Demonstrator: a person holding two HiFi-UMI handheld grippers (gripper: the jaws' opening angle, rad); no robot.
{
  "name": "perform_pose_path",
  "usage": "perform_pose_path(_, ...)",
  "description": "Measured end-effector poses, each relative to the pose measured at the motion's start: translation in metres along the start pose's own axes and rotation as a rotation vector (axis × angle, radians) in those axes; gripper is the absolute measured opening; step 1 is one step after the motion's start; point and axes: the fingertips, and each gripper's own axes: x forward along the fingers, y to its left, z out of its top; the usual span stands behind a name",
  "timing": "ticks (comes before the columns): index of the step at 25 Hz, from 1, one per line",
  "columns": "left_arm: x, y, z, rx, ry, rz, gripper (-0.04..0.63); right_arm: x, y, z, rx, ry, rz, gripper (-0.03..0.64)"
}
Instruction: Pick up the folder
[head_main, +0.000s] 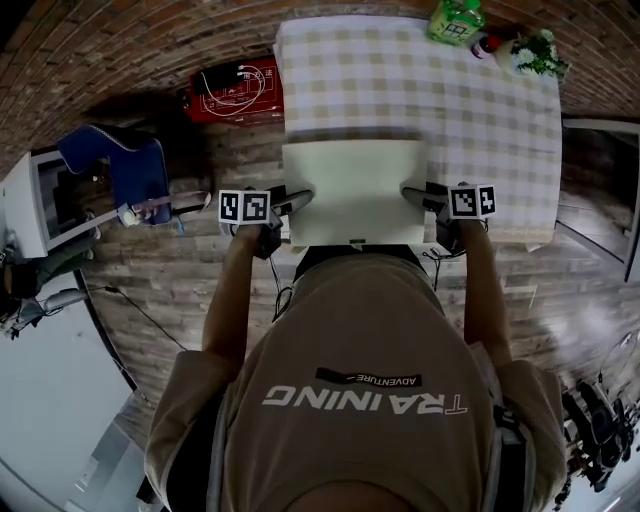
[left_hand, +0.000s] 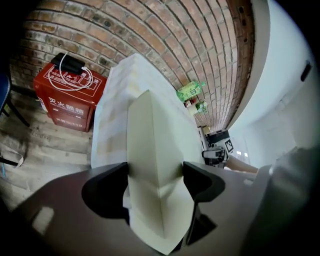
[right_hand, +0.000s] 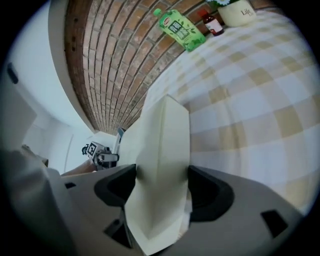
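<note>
The left gripper stands spread wide, with the left edge of the cream-white card folder between its jaws, unpinched. The folder lies at the near edge of the beige-checked, cloth-covered tabletop. Beyond it the cloth is open up to a green plastic bottle at the far rim. The right gripper is spread wide too, round the folder's right edge.
</note>
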Motion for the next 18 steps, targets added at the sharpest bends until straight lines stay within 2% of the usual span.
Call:
perform_pose_path(5, 0.0031, 0.0, 0.001, 0.007, 0.041, -0.039, 0.334, 0.0002, -0.0008, -0.001, -0.025, -0.007, -0.038, 0.293)
perform_pose_path(8, 0.0033, -0.0004, 0.002, 0.013, 0.02, -0.041, 0.334, 0.0006, -0.0017, -0.0003, -0.025, -0.047, -0.062, 0.293)
perform_pose_path(11, 0.0031, -0.0001, 0.0031, 0.019, -0.012, -0.046, 0.334, 0.0007, -0.0023, 0.0007, -0.026, -0.076, -0.051, 0.293)
perform_pose_path(18, 0.0012, -0.0008, -0.0011, 0.029, -0.04, -0.03, 0.334, 0.0001, 0.0042, -0.0012, -0.051, -0.059, -0.074, 0.291)
